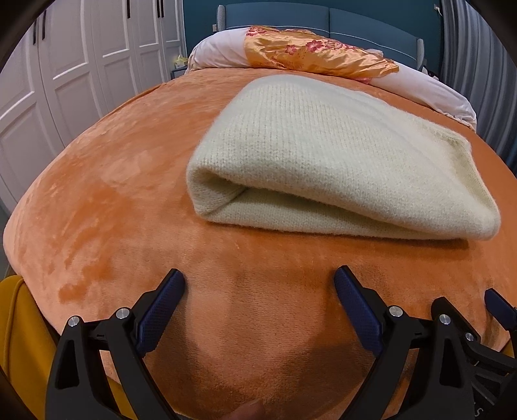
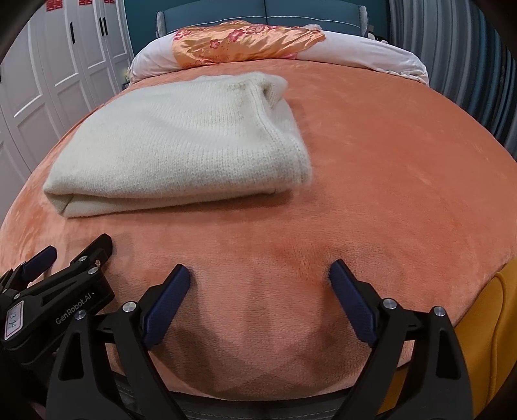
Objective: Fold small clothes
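From the left wrist, your left gripper [image 1: 258,284] hangs low over the orange blanket [image 1: 106,200] at the foot of the bed, jaws wide apart and holding nothing. The cream sweater [image 1: 326,155] lies ahead and a little right, well clear of the tips, already doubled over — its rounded fold faces you and the layers sit fairly square. That reads as a finished or nearly finished fold, which would explain why you hold back from it rather than reaching in. The right gripper [image 1: 499,307] shows only at the right edge, close beside the left. Pillows [image 1: 323,51] lie at the headboard, white wardrobes [image 1: 80,64] to the left. No writing is readable here.

From the right wrist, your right gripper [image 2: 260,278] is also spread open and empty over bare blanket. The sweater sits ahead to the left, its open edges turned toward this side, resting flat and untouched. The left gripper enters at the lower left; its body reads "GenRobot.AI", and a small white tag seems to say "13.14" — I can't be sure of it. Red paper cutouts [image 2: 80,4] top the wardrobe doors, too cropped to read.
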A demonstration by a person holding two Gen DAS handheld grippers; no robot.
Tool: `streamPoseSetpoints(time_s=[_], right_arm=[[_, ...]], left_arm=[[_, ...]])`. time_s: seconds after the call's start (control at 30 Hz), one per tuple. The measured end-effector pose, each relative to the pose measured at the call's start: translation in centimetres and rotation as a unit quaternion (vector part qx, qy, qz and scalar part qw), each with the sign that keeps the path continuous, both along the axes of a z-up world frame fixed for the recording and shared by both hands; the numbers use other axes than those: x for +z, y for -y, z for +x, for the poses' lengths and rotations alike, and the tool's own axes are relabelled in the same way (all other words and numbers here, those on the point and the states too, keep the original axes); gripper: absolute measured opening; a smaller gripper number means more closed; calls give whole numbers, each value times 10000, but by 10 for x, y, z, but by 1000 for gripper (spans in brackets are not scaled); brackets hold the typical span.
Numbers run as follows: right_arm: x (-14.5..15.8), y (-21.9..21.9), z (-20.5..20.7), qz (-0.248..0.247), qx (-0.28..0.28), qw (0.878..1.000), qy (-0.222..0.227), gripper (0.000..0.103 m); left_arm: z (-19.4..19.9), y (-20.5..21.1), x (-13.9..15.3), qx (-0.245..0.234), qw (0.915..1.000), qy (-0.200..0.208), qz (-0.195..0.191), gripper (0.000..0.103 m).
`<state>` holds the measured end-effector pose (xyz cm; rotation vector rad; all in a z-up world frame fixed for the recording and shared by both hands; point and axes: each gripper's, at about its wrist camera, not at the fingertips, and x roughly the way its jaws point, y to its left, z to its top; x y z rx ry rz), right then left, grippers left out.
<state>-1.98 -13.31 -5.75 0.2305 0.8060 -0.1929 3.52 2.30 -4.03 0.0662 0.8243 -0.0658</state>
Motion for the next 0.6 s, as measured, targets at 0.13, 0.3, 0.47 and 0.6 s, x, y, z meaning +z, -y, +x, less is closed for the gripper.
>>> streamPoseSetpoints(time_s=[0.13,0.3,0.47,0.6], right_arm=[[0,0,0,0,2,10000,-1,86],[0,1,0,-1,4,10000,-1,87],[0,1,0,0,6,10000,-1,87],[0,1,0,-2,8,10000,-2,87]], left_arm=[[0,1,-1,14,10000,4,24,92],[0,1,-1,10,10000,6,27,92],[0,1,-1,9,10000,10,26,92],[0,1,-1,9,10000,16,28,92]])
